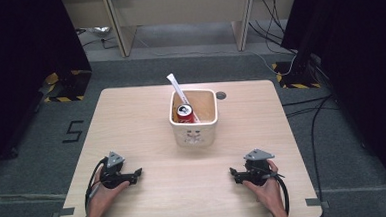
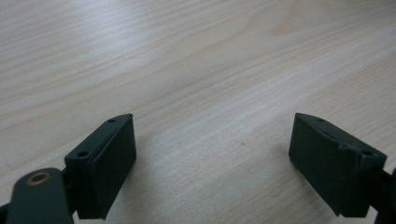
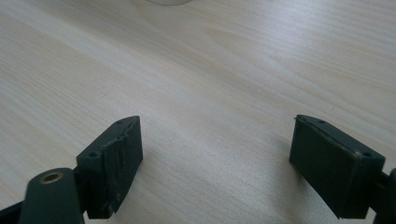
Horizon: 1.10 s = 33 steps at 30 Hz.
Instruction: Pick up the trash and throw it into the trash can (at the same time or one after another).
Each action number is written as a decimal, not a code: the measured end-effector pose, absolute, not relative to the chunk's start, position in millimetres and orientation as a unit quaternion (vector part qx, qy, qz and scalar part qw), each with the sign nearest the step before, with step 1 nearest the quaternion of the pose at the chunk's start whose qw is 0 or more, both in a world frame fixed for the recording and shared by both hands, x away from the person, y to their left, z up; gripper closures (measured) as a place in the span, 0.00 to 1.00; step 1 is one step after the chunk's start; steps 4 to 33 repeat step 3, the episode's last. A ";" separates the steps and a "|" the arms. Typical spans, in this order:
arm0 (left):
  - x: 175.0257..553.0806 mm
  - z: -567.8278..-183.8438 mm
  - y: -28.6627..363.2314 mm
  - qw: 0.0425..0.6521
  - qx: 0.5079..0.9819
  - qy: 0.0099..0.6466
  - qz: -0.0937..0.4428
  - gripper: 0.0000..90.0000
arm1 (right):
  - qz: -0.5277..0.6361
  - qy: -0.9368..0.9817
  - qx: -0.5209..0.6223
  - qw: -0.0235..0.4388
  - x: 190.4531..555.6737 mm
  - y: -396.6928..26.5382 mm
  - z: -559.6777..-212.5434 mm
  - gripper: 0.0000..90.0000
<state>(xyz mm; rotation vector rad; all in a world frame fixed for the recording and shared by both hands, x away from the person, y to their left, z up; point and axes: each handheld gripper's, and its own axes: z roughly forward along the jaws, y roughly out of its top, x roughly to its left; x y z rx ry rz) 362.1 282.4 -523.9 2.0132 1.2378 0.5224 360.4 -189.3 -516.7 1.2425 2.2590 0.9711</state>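
Floor mark "5" (image 1: 74,130), red can (image 1: 185,113)

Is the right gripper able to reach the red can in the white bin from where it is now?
Probably yes. The right gripper is open, bare table lies before the bin, and the red can shows from above beside a white tube.

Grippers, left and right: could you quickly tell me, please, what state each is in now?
Left gripper: open, holding nothing, above bare table.
Right gripper: open, holding nothing.
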 end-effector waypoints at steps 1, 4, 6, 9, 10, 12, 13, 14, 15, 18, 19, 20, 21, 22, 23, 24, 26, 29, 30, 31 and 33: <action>362.1 -523.9 282.4 0.353 0.778 0.478 0.202 0.16 | 0.342 0.805 0.444 0.194 359.5 -187.8 -516.7 0.18; 362.1 -523.9 282.4 0.353 0.778 0.479 0.202 0.16 | 0.341 0.804 0.446 0.195 359.5 -187.5 -516.7 0.17; 362.1 -523.9 282.4 0.353 0.778 0.479 0.202 0.16 | 0.341 0.804 0.446 0.195 359.5 -187.5 -516.7 0.17; 362.1 -523.9 282.4 0.353 0.778 0.479 0.202 0.16 | 0.341 0.804 0.446 0.195 359.5 -187.5 -516.7 0.17; 362.1 -523.9 282.4 0.353 0.778 0.479 0.202 0.16 | 0.341 0.804 0.446 0.195 359.5 -187.5 -516.7 0.17; 362.1 -523.9 282.4 0.353 0.778 0.479 0.202 0.16 | 0.341 0.804 0.446 0.195 359.5 -187.5 -516.7 0.17; 362.1 -523.9 282.4 0.353 0.778 0.479 0.202 0.16 | 0.341 0.804 0.446 0.195 359.5 -187.5 -516.7 0.17; 362.1 -523.9 282.4 0.353 0.778 0.479 0.202 0.16 | 0.341 0.804 0.446 0.195 359.5 -187.5 -516.7 0.17; 362.1 -523.9 282.4 0.353 0.778 0.479 0.202 0.16 | 0.341 0.804 0.446 0.195 359.5 -187.5 -516.7 0.17; 362.1 -523.9 282.4 0.353 0.778 0.479 0.202 0.16 | 0.341 0.804 0.446 0.195 359.5 -187.5 -516.7 0.17; 362.1 -523.9 282.4 0.353 0.778 0.479 0.202 0.16 | 0.341 0.804 0.446 0.195 359.5 -187.5 -516.7 0.17; 362.1 -523.9 282.4 0.353 0.778 0.479 0.202 0.16 | 0.341 0.804 0.446 0.195 359.5 -187.5 -516.7 0.17; 362.1 -523.9 282.4 0.353 0.778 0.479 0.202 0.16 | 0.341 0.804 0.446 0.195 359.5 -187.5 -516.7 0.17; 362.1 -523.9 282.4 0.353 0.778 0.479 0.202 0.16 | 0.341 0.804 0.446 0.195 359.5 -187.5 -516.7 0.17; 362.1 -523.9 282.4 0.353 0.778 0.479 0.202 0.16 | 0.341 0.804 0.446 0.195 359.5 -187.5 -516.7 0.17; 362.1 -523.9 282.4 0.353 0.778 0.479 0.202 0.16 | 0.341 0.804 0.446 0.195 359.5 -187.5 -516.7 0.17; 362.1 -523.9 282.4 0.353 0.778 0.479 0.202 0.16 | 0.341 0.804 0.446 0.195 359.5 -187.5 -516.7 0.17; 362.1 -523.9 282.4 0.353 0.778 0.479 0.202 0.16 | 0.341 0.804 0.446 0.195 359.5 -187.5 -516.7 0.17; 362.1 -523.9 282.4 0.353 0.778 0.479 0.202 0.16 | 0.341 0.804 0.446 0.195 359.5 -187.5 -516.7 0.17; 362.1 -523.9 282.4 0.353 0.778 0.479 0.202 0.16 | 0.341 0.804 0.446 0.195 359.5 -187.5 -516.7 0.17; 362.1 -523.9 282.4 0.353 0.778 0.479 0.202 0.16 | 0.341 0.804 0.446 0.195 359.5 -187.5 -516.7 0.17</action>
